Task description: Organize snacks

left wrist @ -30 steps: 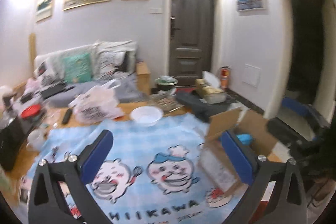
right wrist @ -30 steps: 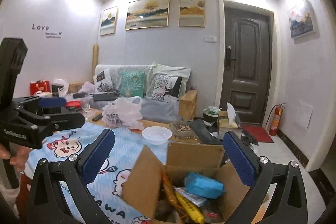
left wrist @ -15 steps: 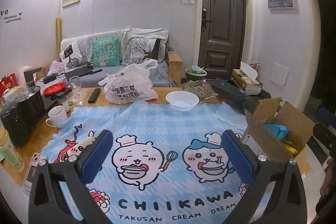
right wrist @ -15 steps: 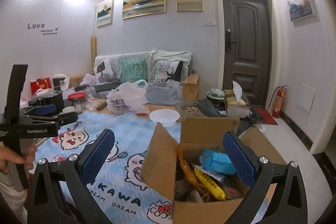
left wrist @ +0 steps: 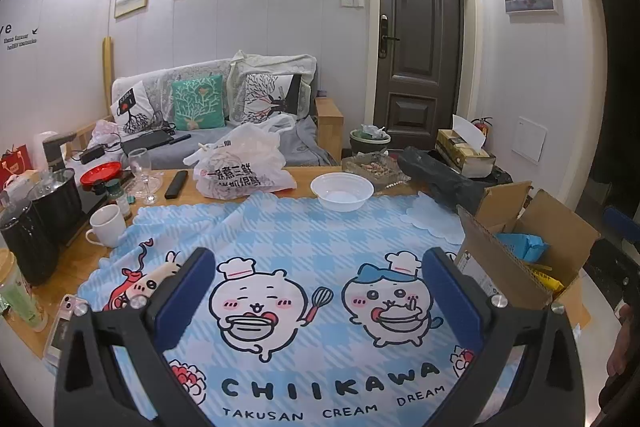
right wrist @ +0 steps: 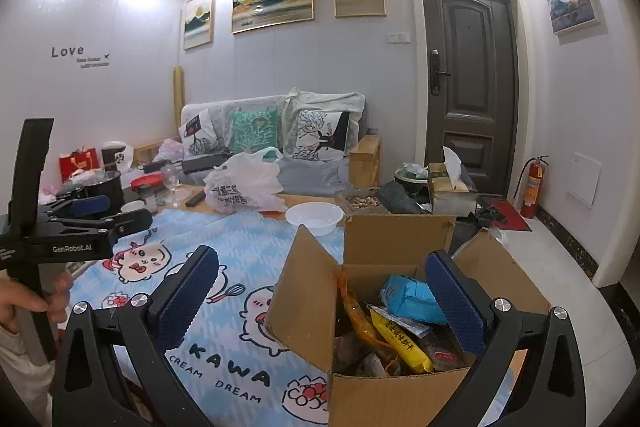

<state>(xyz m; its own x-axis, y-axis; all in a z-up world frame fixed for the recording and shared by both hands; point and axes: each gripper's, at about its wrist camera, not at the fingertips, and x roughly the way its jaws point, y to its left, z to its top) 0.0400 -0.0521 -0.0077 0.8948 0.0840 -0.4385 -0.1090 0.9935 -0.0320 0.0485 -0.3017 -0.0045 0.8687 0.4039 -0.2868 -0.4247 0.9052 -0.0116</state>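
Observation:
An open cardboard box (right wrist: pixel 316 311) stands at the right end of the table and holds several snack packets, among them a blue packet (right wrist: pixel 408 297) and a yellow packet (right wrist: pixel 400 341). The box also shows at the right of the left wrist view (left wrist: pixel 496 267). My right gripper (right wrist: pixel 322 291) is open and empty, hovering just in front of the box. My left gripper (left wrist: pixel 320 287) is open and empty above the blue cartoon tablecloth (left wrist: pixel 304 243). It also shows at the left of the right wrist view (right wrist: pixel 92 215).
A white bowl (left wrist: pixel 342 190), a white plastic bag (left wrist: pixel 240 171), a remote (left wrist: pixel 176 183), a wine glass (left wrist: pixel 141 171), a white mug (left wrist: pixel 105 227) and black pots (left wrist: pixel 44 203) sit along the table's far and left sides. A phone (left wrist: pixel 64 323) lies at the left edge. A sofa stands behind.
My left gripper has swung left from the box to face the middle of the tablecloth. My right gripper has drawn back and risen a little, with the box lower in view.

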